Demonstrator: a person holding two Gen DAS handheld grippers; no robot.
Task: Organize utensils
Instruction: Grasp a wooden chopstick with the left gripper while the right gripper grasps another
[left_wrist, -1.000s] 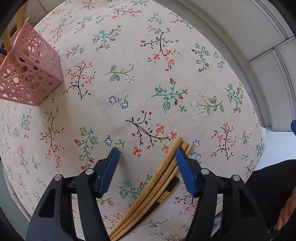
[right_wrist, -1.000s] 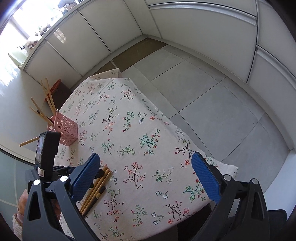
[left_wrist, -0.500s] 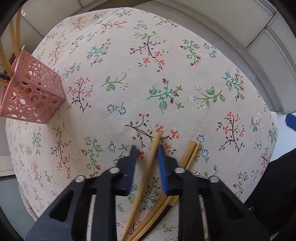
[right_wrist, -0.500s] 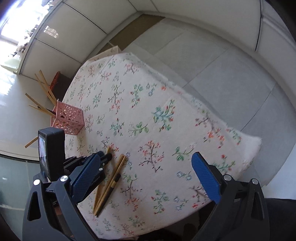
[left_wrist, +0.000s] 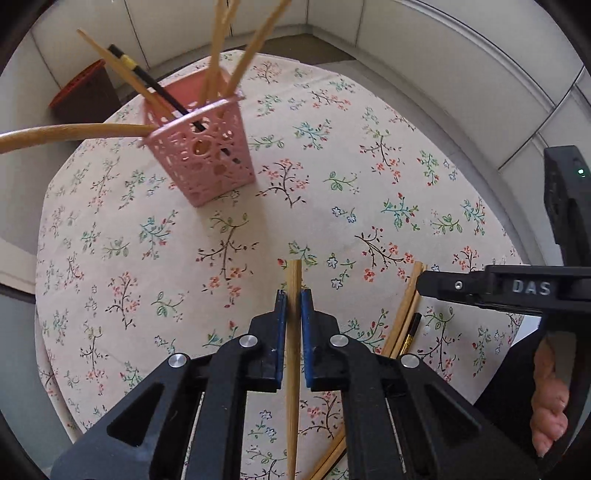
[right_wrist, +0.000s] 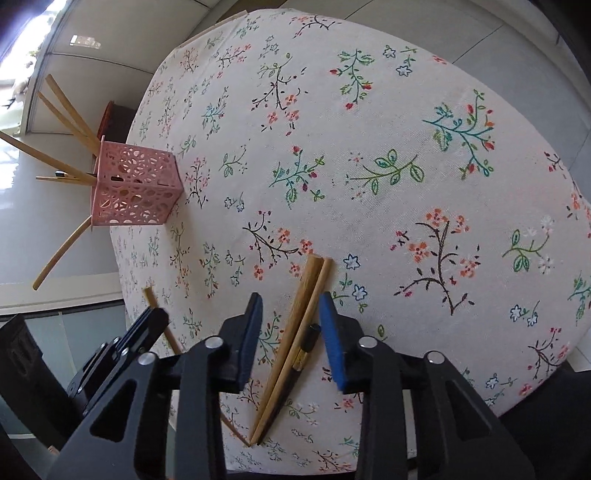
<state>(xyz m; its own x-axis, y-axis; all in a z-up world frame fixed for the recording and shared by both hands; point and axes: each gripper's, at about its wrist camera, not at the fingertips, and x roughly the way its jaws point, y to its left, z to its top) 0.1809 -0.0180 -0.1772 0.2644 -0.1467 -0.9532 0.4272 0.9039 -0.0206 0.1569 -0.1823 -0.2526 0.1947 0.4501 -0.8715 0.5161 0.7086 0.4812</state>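
Note:
My left gripper is shut on a wooden chopstick and holds it above the floral tablecloth. A pink perforated holder with several chopsticks in it stands ahead and to the left; it also shows in the right wrist view. My right gripper is open, its jaws on either side of two wooden chopsticks and a black chopstick lying on the cloth. These lying chopsticks also show in the left wrist view. The right gripper also shows there.
A dark brown bin with a red rim stands on the floor behind the table. The table edge runs close on the right. The left gripper with its chopstick is just left of my right gripper.
My left gripper has lifted its chopstick off the pile and swung toward the pink holder. My right gripper has come down over the lying chopsticks and narrowed its jaws.

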